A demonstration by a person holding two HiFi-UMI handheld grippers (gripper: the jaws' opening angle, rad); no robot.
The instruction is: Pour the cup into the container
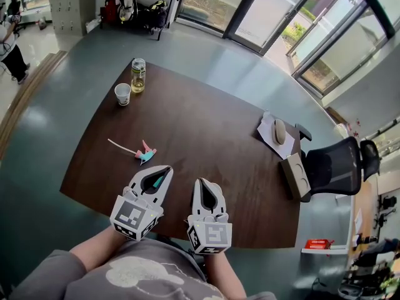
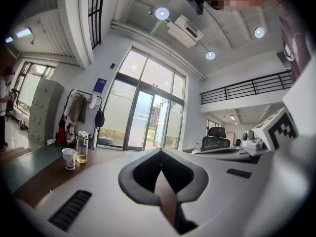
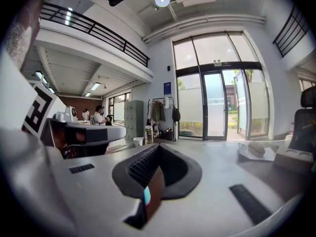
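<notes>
A white paper cup (image 1: 123,94) stands at the far left corner of the brown table (image 1: 206,124), beside a clear bottle (image 1: 138,75) with yellowish liquid at its bottom. Both also show in the left gripper view, the cup (image 2: 69,158) and the bottle (image 2: 82,147), and small in the right gripper view, the cup (image 3: 139,141) and the bottle (image 3: 148,134). My left gripper (image 1: 167,167) and right gripper (image 1: 201,180) hover side by side over the near table edge, far from the cup. Both are shut and hold nothing.
A small teal and pink object (image 1: 145,154) with a thin white stick lies just ahead of the left gripper. At the right side lie a mouse (image 1: 279,131) on paper and a tan box (image 1: 295,177). A black office chair (image 1: 340,164) stands beyond the right edge.
</notes>
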